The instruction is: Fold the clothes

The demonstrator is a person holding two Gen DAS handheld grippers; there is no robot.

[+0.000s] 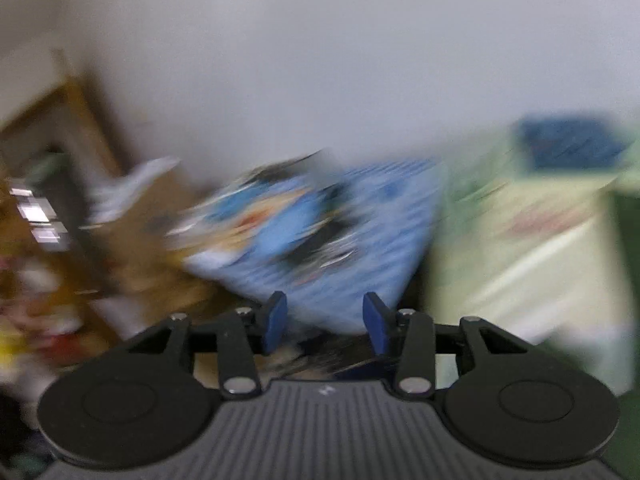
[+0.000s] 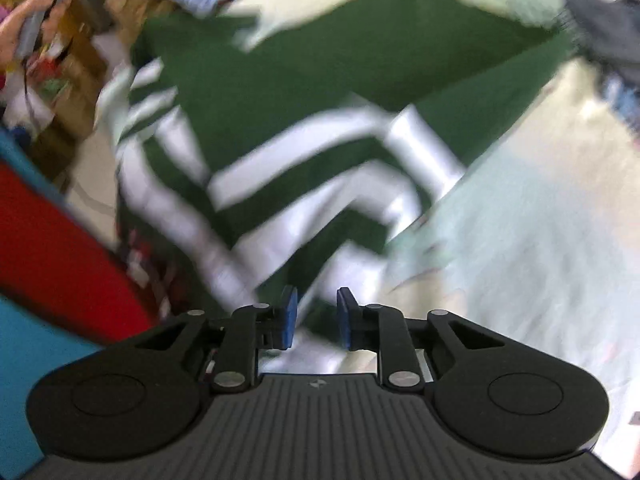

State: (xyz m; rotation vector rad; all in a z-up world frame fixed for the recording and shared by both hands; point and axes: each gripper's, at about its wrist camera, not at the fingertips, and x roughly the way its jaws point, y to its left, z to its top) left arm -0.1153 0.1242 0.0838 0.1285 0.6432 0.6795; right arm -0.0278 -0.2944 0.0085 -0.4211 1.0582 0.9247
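Hovering over the green striped garment (image 2: pixel 280 92), right gripper (image 2: pixel 317 312) and left gripper (image 1: pixel 326 322) jaws parted

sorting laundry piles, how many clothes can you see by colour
green with white stripes: 1, the garment ahead of the right gripper
blue printed fabric: 1, ahead of the left gripper
dark grey: 1
total: 3, though blur may hide more

Pale bedsheet (image 2: pixel 520 240), green striped garment (image 2: pixel 288 92) spread
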